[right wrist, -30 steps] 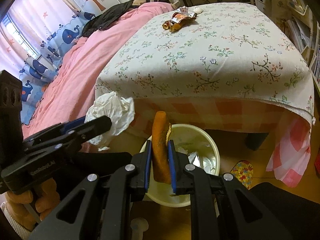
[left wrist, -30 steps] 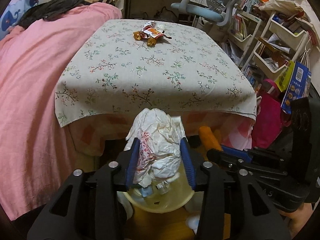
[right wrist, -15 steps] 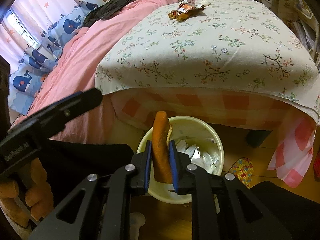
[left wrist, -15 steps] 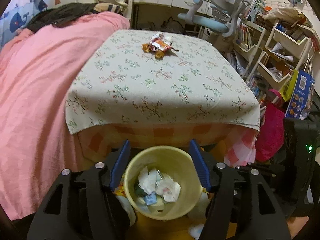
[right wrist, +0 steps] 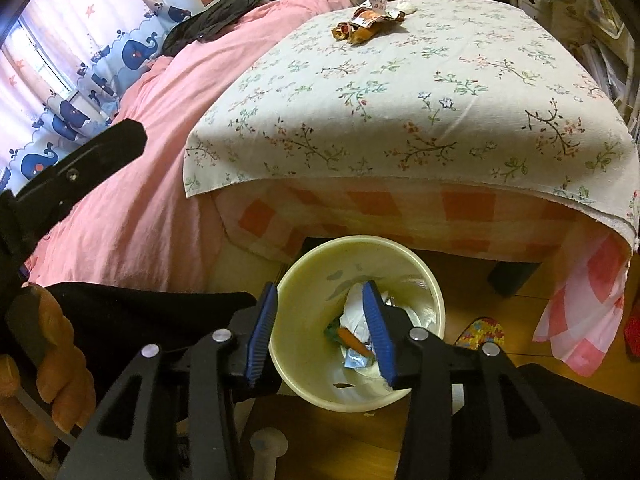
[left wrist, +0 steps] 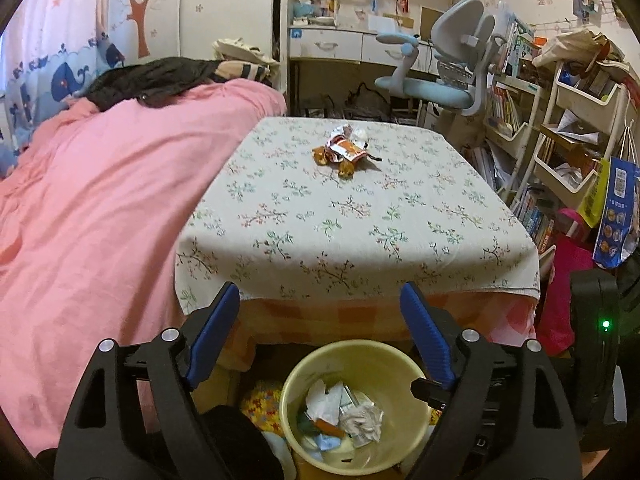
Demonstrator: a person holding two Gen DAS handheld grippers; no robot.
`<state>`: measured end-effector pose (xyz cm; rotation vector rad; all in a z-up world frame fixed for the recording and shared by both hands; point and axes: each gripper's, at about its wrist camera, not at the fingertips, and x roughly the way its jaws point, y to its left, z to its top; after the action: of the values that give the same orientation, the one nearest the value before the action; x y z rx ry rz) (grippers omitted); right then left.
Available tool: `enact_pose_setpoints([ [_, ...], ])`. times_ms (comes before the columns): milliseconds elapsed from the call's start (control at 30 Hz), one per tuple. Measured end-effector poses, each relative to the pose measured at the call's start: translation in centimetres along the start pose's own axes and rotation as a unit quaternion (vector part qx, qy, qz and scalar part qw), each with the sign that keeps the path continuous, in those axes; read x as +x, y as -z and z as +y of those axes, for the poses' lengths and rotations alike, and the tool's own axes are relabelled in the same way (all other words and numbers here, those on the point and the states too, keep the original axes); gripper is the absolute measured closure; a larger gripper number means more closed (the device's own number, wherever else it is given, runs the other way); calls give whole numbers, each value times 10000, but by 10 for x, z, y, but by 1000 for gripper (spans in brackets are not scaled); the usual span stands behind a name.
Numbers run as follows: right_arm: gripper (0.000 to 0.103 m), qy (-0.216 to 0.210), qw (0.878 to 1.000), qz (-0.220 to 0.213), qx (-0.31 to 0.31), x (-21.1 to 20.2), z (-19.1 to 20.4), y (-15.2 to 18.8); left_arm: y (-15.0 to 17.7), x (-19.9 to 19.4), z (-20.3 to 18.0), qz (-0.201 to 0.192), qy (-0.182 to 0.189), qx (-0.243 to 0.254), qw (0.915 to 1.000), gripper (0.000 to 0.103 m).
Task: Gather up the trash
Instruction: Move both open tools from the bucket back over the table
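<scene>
My right fingers (right wrist: 320, 328) have just been opening and now stand partly apart with nothing pressed between them; through the gap I look straight down into the cream bin (right wrist: 434, 300), where the orange peel (right wrist: 352, 340) lies among crumpled paper and wrappers. My left fingers (left wrist: 320, 340) have also just been spreading and are wide and empty, poised above the same bin (left wrist: 292, 388), with a crumpled white tissue (left wrist: 364, 420) resting inside on the heap. Beyond both, well apart from me, a small pile of wrappers (left wrist: 344, 150) sits on the far part of the flowered table (left wrist: 360, 240), beside the pink bed (left wrist: 100, 200).
</scene>
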<state>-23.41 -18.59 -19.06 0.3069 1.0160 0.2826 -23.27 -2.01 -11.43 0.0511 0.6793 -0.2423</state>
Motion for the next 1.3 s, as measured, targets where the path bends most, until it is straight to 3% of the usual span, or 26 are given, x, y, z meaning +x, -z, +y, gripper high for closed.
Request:
enact_pose_setpoints([
  [300,51,167,9996,-190,-94,-6,5,-2,-4,-3,3,-135,-41,-78,9999,18],
  [533,51,311,9977,-545,-237,-16,12,-10,-29,-1,22,-384,-193,-433,9981,15],
  [733,51,346,9957,-834,-198,-23,10,-26,-55,19,38,-325,-330,-691,9965,15],
  [900,50,320,9943,-1010,-137,-27,5,-59,-87,46,46,-337,-487,-642,9962,15],
  [1300,50,592,9895,-1289,-279,12,-13,-190,-130,119,72,120,-652,-986,9929,15],
])
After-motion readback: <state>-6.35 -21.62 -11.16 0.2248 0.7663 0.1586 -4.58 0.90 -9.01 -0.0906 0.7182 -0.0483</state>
